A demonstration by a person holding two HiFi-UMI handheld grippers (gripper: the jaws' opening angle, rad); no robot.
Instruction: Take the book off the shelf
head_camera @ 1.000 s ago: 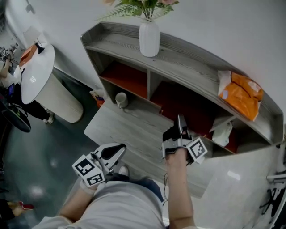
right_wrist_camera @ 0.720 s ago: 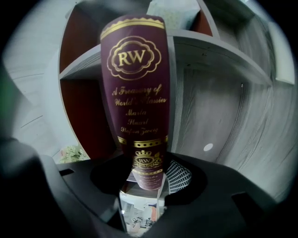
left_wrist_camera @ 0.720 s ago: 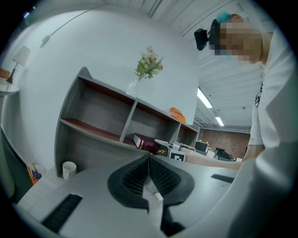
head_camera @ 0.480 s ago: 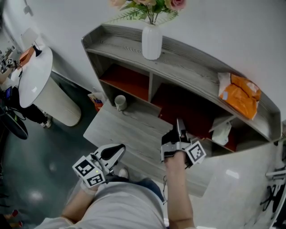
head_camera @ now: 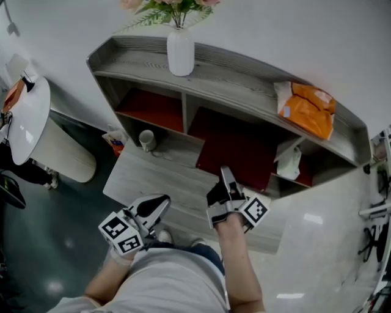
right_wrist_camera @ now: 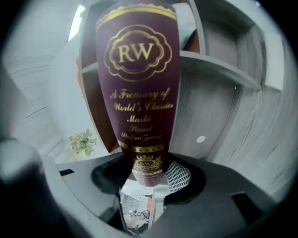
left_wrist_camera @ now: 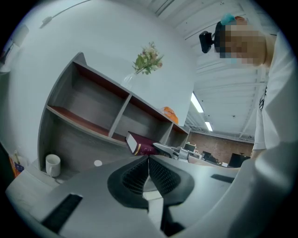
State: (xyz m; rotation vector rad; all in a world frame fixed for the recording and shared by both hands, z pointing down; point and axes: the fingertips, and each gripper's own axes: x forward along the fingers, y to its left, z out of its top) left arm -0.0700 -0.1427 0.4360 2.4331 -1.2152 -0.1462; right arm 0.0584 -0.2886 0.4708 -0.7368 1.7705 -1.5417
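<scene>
- Grey-wood shelf [head_camera: 244,74] against a white wall: red-brown back panels, 3 open compartments side by side, and a low ledge along the front. Dark floor lies to the left, where a round white table [head_camera: 27,119] stands.
- Top board: a white vase [head_camera: 181,52] holding flowers [head_camera: 165,7] stands near the left end, and an orange bag [head_camera: 308,113] lies near the right end.
- Ledge: a white cup [head_camera: 146,140] stands upright in front of the left compartment.
- Right compartment: a crumpled white wrapper [head_camera: 289,164].
- Book [right_wrist_camera: 139,83] — maroon, with gilt lettering and a crest on the spine — lies flat at the mouth of the middle compartment, spine turned outward toward the person. Whether it rests on the board or is raised off it cannot be told.
- Right gripper [right_wrist_camera: 148,179]: rolled onto its side, its 2 jaws set wide and pressing on the book's covers at 1 end of the spine. The spine fills the gap between the pads.
- Left gripper [left_wrist_camera: 148,158]: jaws closed together with nothing between them. It is held low before the ledge — well apart from the shelf — and looks toward the book and the other tool.
</scene>
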